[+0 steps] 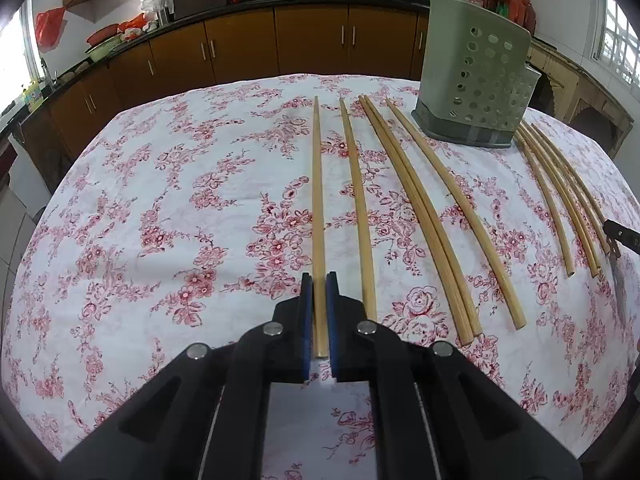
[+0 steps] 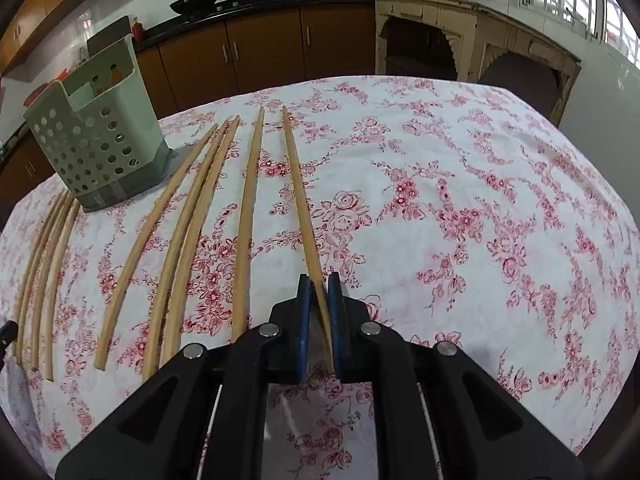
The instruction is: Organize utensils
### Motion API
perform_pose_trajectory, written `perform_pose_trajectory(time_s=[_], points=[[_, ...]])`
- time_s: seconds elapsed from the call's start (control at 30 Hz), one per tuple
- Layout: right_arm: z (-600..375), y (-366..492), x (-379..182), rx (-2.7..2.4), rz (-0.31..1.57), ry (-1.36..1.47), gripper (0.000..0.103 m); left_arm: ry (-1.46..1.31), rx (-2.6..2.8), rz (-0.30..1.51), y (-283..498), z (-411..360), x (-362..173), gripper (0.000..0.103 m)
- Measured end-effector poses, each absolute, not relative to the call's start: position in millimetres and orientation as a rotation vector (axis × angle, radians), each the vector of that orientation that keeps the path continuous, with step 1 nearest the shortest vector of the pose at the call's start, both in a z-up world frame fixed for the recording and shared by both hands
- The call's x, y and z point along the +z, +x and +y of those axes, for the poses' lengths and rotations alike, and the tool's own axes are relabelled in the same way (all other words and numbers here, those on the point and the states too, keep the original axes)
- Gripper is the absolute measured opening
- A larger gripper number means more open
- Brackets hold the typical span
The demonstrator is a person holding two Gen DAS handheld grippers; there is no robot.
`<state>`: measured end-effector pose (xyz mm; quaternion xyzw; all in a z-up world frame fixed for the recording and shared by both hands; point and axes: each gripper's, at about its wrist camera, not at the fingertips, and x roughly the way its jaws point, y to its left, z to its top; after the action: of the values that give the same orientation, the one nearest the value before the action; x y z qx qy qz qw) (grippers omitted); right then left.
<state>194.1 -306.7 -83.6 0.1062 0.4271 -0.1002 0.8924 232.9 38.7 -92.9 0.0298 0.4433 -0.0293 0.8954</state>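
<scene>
While both grippers are clamped down, each has its own chopstick: the left gripper (image 1: 319, 280) pinches the leftmost chopstick (image 1: 317, 200), the right gripper (image 2: 319, 282) the rightmost chopstick (image 2: 298, 192). Other chopsticks (image 1: 404, 200) lie in a loose row on the flowery tabletop (image 1: 160, 220), with the perforated holder (image 1: 474, 76) standing at the far side between them.

Holder's (image 2: 96, 148) inside hidden; right tool (image 1: 618, 238) cut off.
</scene>
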Motion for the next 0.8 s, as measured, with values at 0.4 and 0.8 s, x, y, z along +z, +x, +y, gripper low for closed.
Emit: perform_pose_trajectory(time_s=[0.4, 0.8], points=[[-306.2, 179.9, -55.7, -0.188, 0.800, 0.218, 0.008, 0.065, -0.084, 0.900, 225.6, 42.2, -78.5, 0.008], [-311.5, 202.0, -75.5, -0.167, 0.885, 0.266, 0.011, 0.061, -0.098, 0.952, 252.5, 37.7, -91.1, 0.008]])
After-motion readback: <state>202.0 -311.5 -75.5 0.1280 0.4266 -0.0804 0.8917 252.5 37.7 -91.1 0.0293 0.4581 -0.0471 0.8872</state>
